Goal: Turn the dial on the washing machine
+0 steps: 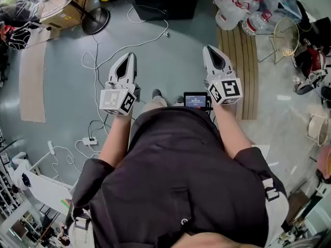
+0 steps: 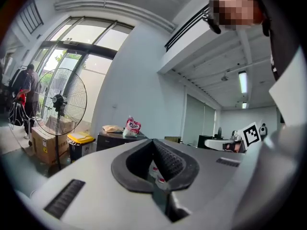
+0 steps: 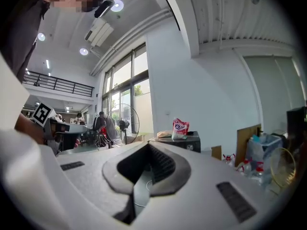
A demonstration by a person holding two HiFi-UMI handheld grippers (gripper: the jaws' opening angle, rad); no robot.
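The left gripper (image 1: 129, 57) and right gripper (image 1: 209, 49), jaws pressed together empty, are pointing at the dark cabinet (image 1: 168, 1) ahead, no dial showing.

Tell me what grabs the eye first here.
The two white grippers held out over the grey floor stand out first: the left gripper and the right gripper, both with jaws shut on nothing. Ahead of them stands a black cabinet with a red-and-white bag on top; no dial shows. White cables snake across the floor at left, and water bottles pile up at top right.
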